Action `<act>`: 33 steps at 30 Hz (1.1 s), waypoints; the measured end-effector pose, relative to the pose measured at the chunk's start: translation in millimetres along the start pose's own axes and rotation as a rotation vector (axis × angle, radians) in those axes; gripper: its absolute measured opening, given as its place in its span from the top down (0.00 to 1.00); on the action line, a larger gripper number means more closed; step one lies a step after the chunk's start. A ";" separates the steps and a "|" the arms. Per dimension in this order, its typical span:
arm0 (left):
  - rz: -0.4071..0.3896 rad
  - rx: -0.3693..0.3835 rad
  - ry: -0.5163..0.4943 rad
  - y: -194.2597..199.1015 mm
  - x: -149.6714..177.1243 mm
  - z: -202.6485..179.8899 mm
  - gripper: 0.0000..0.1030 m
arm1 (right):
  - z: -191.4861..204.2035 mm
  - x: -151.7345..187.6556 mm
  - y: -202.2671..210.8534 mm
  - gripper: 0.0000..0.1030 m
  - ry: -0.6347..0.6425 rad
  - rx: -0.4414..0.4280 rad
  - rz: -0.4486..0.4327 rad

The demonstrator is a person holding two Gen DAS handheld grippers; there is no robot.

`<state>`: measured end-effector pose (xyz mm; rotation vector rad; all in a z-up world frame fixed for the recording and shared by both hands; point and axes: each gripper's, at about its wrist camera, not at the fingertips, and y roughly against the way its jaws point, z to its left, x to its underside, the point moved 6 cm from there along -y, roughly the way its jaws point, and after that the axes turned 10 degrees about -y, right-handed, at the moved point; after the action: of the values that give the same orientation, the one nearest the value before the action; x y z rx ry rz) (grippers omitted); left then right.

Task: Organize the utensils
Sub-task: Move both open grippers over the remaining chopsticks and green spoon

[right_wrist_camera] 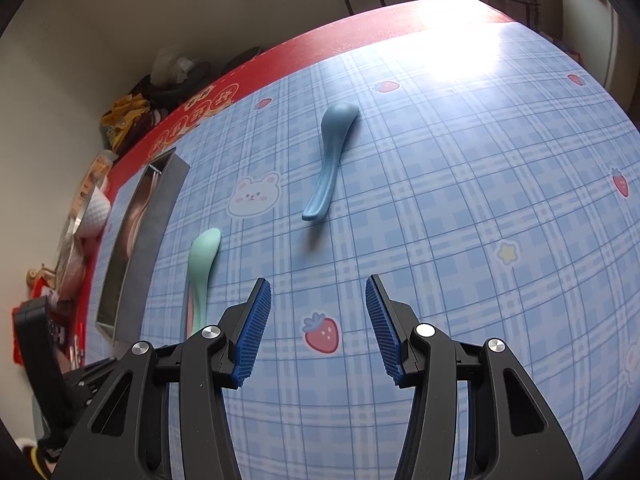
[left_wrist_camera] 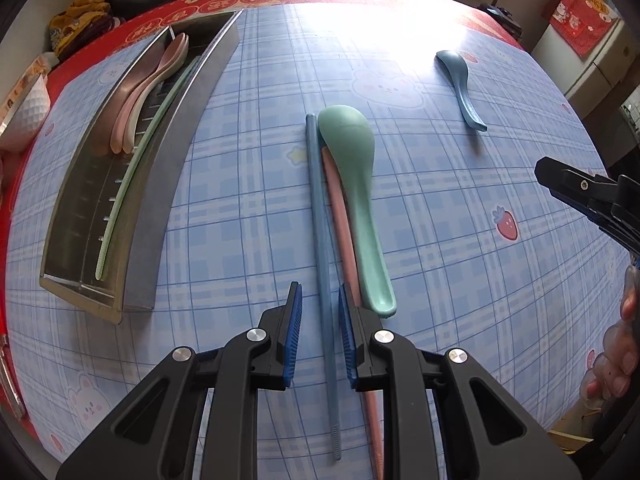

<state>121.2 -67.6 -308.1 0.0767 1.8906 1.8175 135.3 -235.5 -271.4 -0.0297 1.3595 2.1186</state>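
In the left wrist view my left gripper is open, its pads either side of a blue chopstick lying on the table. A pink chopstick and a green spoon lie just to its right, the right pad over the pink one. A metal tray at the left holds pink and cream spoons and a green chopstick. A blue spoon lies far right. My right gripper is open and empty above the table, the blue spoon ahead of it, the green spoon to its left.
The table has a blue plaid cloth over a red one. White bowls and clutter sit past the left edge. The metal tray also shows in the right wrist view. The other gripper and a hand show at the right.
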 end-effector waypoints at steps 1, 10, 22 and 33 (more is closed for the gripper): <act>0.000 -0.007 -0.007 -0.3 -0.5 -0.4 0.82 | -0.9 0.2 0.2 0.53 -0.003 0.002 -0.001; -0.008 -0.002 -0.024 -2.5 -7.3 0.1 0.82 | -8.9 1.7 -0.8 0.53 -0.036 0.013 0.004; -0.067 0.010 -0.041 1.5 0.0 2.2 0.82 | -0.3 5.9 -13.0 0.53 -0.027 0.010 0.039; -0.060 0.004 -0.034 1.8 -0.1 1.9 0.82 | -0.6 5.7 -15.8 0.53 -0.025 0.021 0.042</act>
<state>121.5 -65.7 -306.3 0.0514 1.8540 1.7615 138.4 -228.8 -286.5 0.0345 1.3792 2.1322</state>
